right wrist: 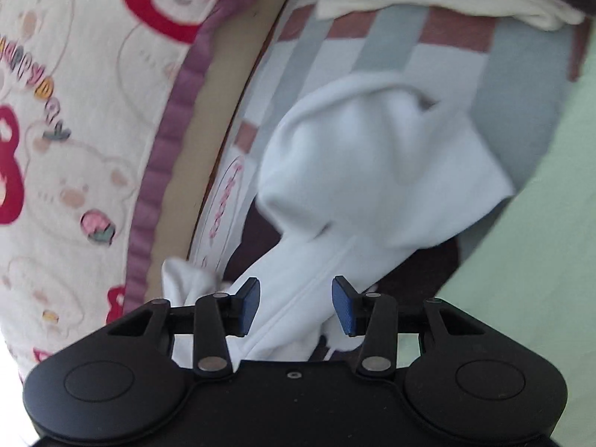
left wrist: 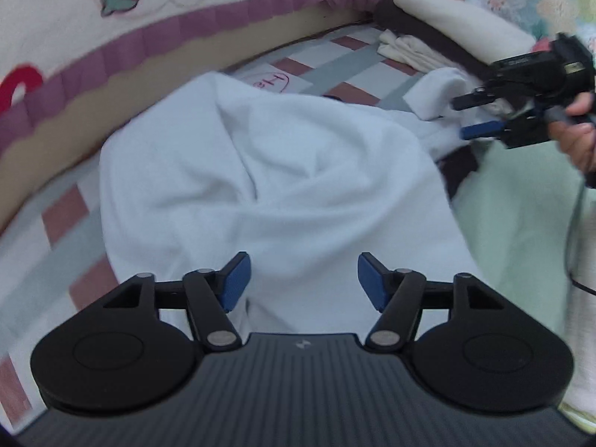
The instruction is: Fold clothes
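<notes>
A white garment [left wrist: 260,171] lies rumpled across the checked bed sheet [left wrist: 63,260]. My left gripper [left wrist: 303,283] hovers over its near edge, open, with nothing between the blue pads. The right gripper [left wrist: 473,117] shows at the right of the left wrist view, held by a hand [left wrist: 577,141], open beside a white sleeve end [left wrist: 436,93]. In the right wrist view, my right gripper [right wrist: 296,305] is open above a seamed strip of the white garment [right wrist: 372,171], whose bunched part lies ahead.
A cartoon-print quilt [left wrist: 74,18] with a purple border runs along the far side. Folded cream and dark brown clothes [left wrist: 439,26] are stacked at the back right. A pale green cloth [left wrist: 521,216] covers the right side. Dark fabric [right wrist: 439,260] lies under the garment.
</notes>
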`<move>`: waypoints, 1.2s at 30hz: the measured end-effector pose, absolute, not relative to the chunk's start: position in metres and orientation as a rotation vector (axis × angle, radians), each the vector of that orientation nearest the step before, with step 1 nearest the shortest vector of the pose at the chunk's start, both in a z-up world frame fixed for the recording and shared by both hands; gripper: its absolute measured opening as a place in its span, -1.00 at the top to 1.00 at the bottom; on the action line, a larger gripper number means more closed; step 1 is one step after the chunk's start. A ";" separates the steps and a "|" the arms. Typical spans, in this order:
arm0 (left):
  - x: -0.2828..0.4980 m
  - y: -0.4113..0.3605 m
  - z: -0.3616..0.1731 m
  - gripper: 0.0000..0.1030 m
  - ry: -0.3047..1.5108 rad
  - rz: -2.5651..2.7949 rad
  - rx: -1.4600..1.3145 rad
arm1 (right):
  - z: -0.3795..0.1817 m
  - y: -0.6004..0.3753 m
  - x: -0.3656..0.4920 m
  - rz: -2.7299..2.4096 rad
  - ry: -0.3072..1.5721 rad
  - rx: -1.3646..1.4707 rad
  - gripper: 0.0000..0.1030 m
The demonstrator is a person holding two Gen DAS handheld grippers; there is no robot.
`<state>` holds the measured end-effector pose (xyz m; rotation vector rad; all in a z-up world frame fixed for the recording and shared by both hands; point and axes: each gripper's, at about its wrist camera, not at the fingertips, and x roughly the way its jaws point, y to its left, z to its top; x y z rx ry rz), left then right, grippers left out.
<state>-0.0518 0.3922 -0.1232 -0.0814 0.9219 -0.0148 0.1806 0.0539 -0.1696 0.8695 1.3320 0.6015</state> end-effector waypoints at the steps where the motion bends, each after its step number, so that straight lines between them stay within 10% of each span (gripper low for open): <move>1: -0.058 0.395 -0.122 -0.21 0.920 0.012 -0.089 | -0.171 0.057 0.180 0.622 1.349 0.890 0.04; 17: -0.046 0.486 -0.177 -0.38 0.834 0.139 -0.829 | -0.187 0.096 0.170 0.773 1.496 0.848 0.00; 20: -0.046 0.476 -0.179 -0.09 0.874 0.122 -0.765 | -0.189 0.097 0.168 0.776 1.491 0.833 0.00; 22: -0.051 0.474 -0.167 0.86 0.843 0.129 -0.675 | -0.189 0.099 0.167 0.793 1.491 0.837 0.00; 36: -0.176 0.506 -0.046 0.95 0.474 0.568 -0.355 | -0.171 0.109 0.166 0.898 1.399 0.826 -0.02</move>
